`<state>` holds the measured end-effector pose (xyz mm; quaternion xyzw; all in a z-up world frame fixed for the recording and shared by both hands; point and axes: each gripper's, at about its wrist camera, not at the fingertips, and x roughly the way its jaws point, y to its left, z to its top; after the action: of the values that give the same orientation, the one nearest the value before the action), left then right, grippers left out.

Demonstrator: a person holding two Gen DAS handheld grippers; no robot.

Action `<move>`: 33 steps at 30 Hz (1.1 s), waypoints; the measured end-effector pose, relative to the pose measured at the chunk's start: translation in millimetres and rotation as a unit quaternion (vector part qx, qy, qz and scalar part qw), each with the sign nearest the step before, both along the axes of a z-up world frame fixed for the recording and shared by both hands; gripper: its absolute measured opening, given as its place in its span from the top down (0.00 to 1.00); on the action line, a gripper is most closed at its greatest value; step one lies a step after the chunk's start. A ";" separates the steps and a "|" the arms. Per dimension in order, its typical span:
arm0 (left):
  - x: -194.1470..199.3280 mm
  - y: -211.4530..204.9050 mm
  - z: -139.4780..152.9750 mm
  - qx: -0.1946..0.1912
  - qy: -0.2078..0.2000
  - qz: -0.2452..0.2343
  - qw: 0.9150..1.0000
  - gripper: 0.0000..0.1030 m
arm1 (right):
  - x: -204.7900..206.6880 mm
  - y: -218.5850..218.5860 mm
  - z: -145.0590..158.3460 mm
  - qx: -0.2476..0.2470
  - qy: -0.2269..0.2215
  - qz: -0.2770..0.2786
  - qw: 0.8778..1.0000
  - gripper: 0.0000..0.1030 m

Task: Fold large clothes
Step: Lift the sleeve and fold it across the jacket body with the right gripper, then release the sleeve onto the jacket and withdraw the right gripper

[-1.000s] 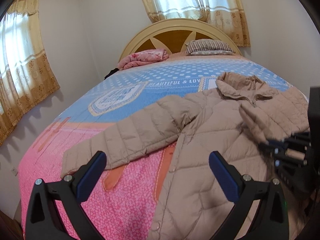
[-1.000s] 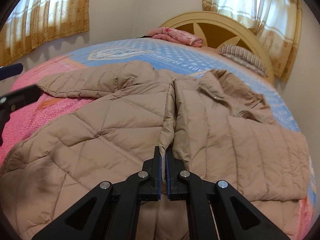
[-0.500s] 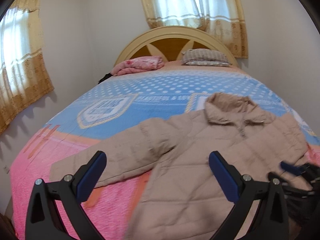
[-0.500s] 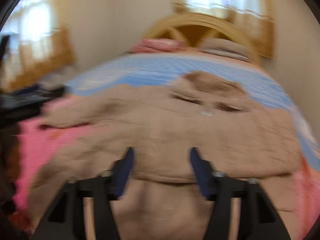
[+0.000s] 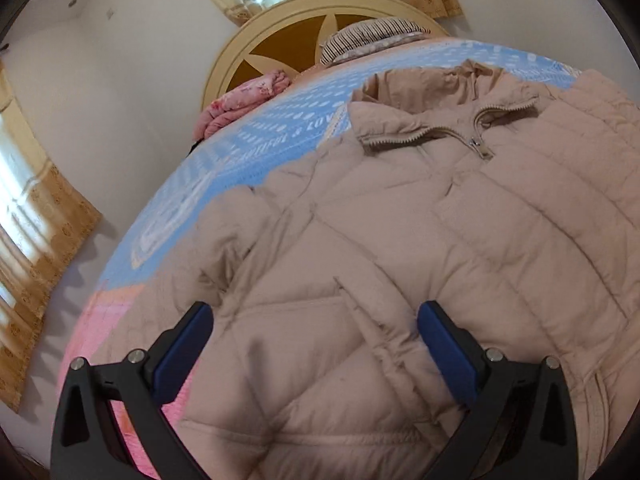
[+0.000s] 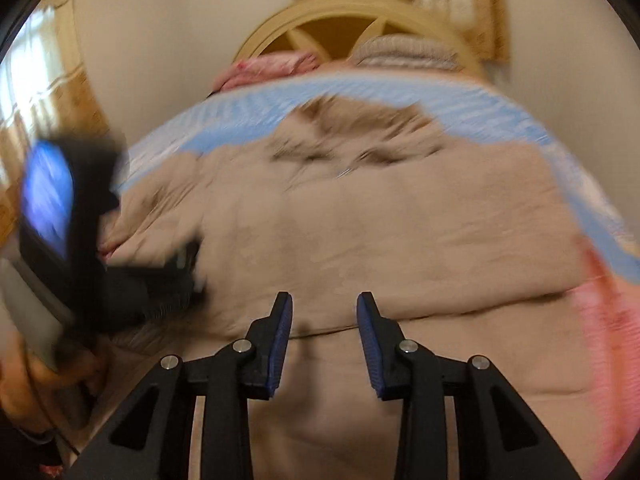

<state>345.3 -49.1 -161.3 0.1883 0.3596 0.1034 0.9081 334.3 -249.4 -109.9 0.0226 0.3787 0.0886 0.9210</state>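
Observation:
A beige quilted jacket (image 5: 400,240) lies front up on the bed, collar and half-open zipper (image 5: 476,142) toward the headboard. My left gripper (image 5: 314,308) stands wide open just above the jacket's lower front, with only fabric below it. In the blurred right wrist view the jacket (image 6: 360,220) fills the middle. My right gripper (image 6: 324,298) hovers over its lower part, jaws partly apart and closing, nothing pressed between the pads. The left tool (image 6: 92,240) shows as a dark blur at the left, held in a hand.
The bed sheet (image 5: 256,148) is blue toward the head and pink (image 5: 92,328) toward the foot. A striped pillow (image 5: 372,38) and a folded pink blanket (image 5: 240,102) lie by the wooden headboard (image 5: 288,40). Curtained windows and white walls surround the bed.
The right gripper, shut on the jacket's front edge a second ago, has let go and opened. The left gripper has swung right and down, close over the jacket. Both views have rolled.

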 end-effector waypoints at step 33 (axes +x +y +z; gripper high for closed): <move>29.6 -41.9 -5.8 -0.116 0.046 -0.044 0.991 0.00 | 55.1 -109.8 4.3 0.063 -0.059 -0.114 0.990 0.66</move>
<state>374.9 -91.0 -167.2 0.1020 0.4017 0.0121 0.9100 389.4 -359.2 -105.6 0.1180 0.3123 0.0078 0.9426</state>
